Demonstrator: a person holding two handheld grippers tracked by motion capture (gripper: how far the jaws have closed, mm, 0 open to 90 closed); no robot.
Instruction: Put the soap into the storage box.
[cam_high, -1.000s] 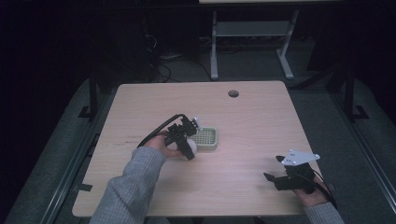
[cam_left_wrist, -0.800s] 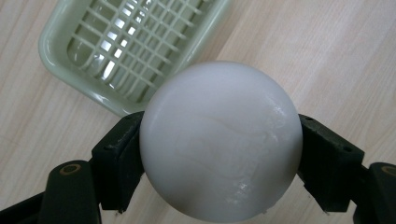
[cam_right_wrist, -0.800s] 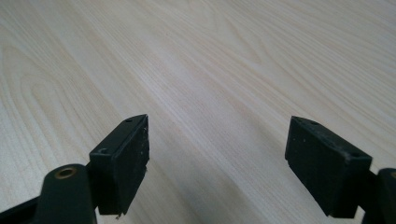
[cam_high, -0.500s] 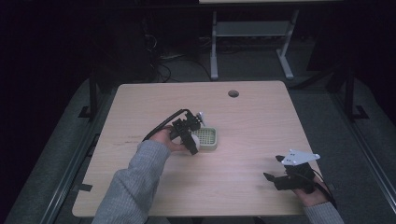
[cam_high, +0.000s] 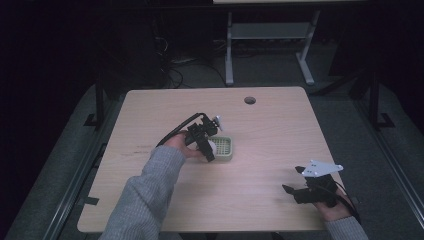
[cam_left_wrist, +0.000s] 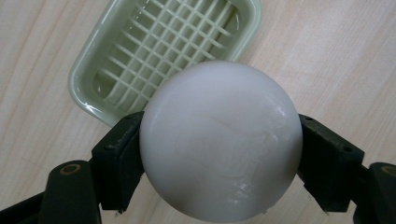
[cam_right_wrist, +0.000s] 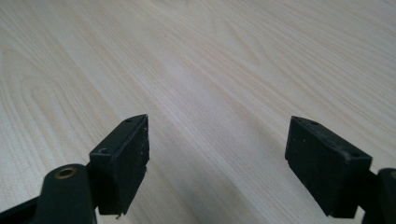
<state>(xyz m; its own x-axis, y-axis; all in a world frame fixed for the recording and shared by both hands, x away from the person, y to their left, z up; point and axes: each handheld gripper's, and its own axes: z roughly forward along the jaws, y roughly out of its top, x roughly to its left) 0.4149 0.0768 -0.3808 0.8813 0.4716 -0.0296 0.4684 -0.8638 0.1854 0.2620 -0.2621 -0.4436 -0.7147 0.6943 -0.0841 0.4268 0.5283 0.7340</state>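
Two grippers on the wooden table, left gripper clamped on a white ball, maybe soap, above the green slotted dish, right gripper spread wide, gripping nothing

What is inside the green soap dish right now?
The green soap dish shows just its bare grid, with nothing lying on it. The white soap, clamped in the left hand-held gripper, covers the dish's near corner, so that part is hidden.

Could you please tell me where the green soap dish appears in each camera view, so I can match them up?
High view: green soap dish at table centre, right of the left gripper.
Left gripper view: top left, behind the held white soap.
Right gripper view: bare table between open jaws.
Shared landmark: the wood-grain tabletop.
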